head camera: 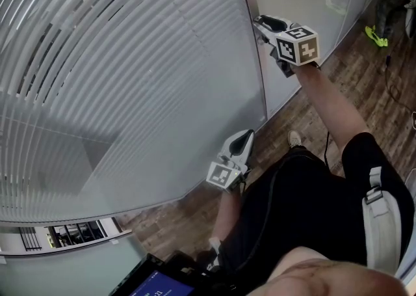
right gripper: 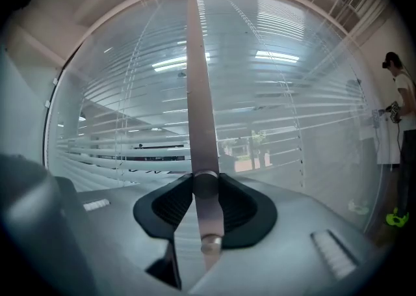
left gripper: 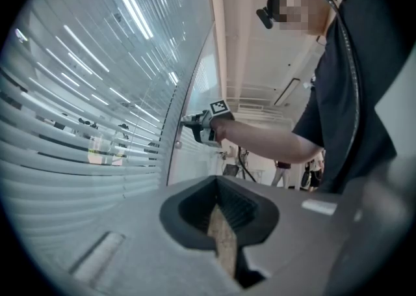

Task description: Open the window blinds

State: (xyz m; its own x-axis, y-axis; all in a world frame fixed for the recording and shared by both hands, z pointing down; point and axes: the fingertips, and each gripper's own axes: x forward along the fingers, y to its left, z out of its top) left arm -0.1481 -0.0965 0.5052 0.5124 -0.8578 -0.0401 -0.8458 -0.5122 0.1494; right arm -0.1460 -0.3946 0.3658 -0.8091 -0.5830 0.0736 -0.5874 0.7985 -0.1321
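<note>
Forearm (head camera: 331, 103) outstretched, right hand-held gripper (head camera: 262, 25) clamps wand (right gripper: 197, 93).

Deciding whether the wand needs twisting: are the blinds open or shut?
Partly open. The blinds show dark gaps at upper left in the head view; elsewhere they look closed.

I count two grippers: left gripper (head camera: 245, 137), and right gripper (head camera: 262, 23) at twelve o'clock from it. One window blind (head camera: 97, 93), one wand (right gripper: 198, 112).
</note>
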